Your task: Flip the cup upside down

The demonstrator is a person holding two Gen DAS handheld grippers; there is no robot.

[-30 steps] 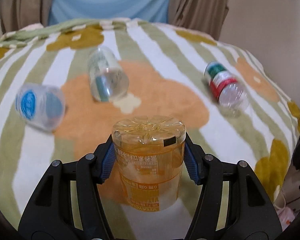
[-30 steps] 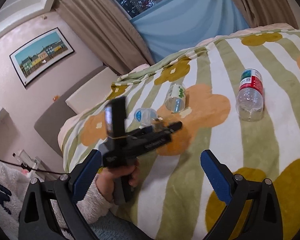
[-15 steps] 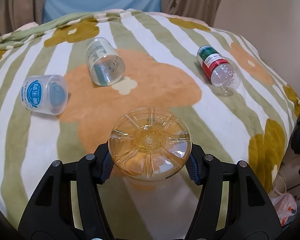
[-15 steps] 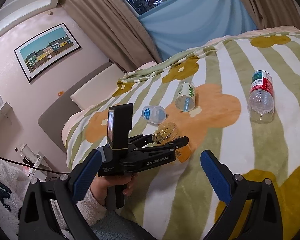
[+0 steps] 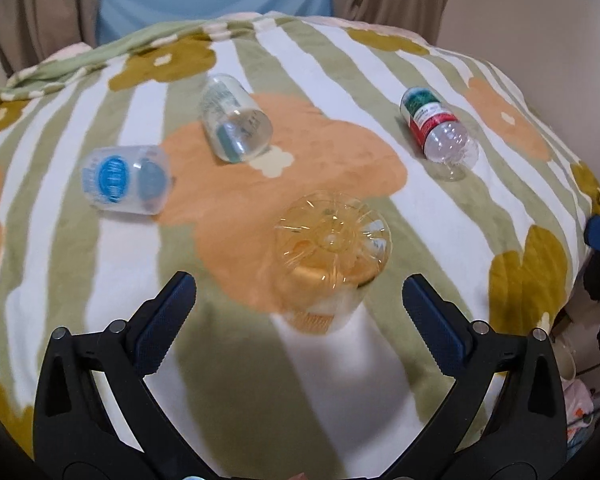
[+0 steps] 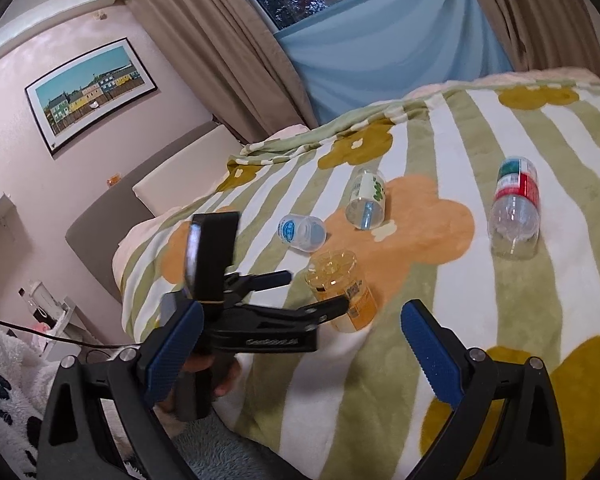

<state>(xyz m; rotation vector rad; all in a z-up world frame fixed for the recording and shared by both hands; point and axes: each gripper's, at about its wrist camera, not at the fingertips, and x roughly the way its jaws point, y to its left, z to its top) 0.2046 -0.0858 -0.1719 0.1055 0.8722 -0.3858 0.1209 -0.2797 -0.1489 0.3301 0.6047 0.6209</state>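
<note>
The orange see-through cup (image 5: 330, 256) stands upside down on the striped flowered blanket (image 5: 260, 360), its ribbed base up. It also shows in the right wrist view (image 6: 342, 290). My left gripper (image 5: 298, 312) is open and empty, its blue pads just behind the cup on either side, not touching it. The left gripper (image 6: 316, 294) is seen from the side in the right wrist view, held in a hand. My right gripper (image 6: 300, 350) is open and empty, well back from the cup over the blanket's near edge.
A clear cup with a blue label (image 5: 126, 180), a clear cup with a green label (image 5: 236, 124) and a cut bottle with a red and green label (image 5: 438, 132) lie on their sides farther back. The blanket drops off at right. A curtain (image 6: 380, 40) hangs behind.
My left gripper opened and let go of the orange cup, then drew back toward me. The cup now stands upside down on the blanket. The right gripper stayed open.
</note>
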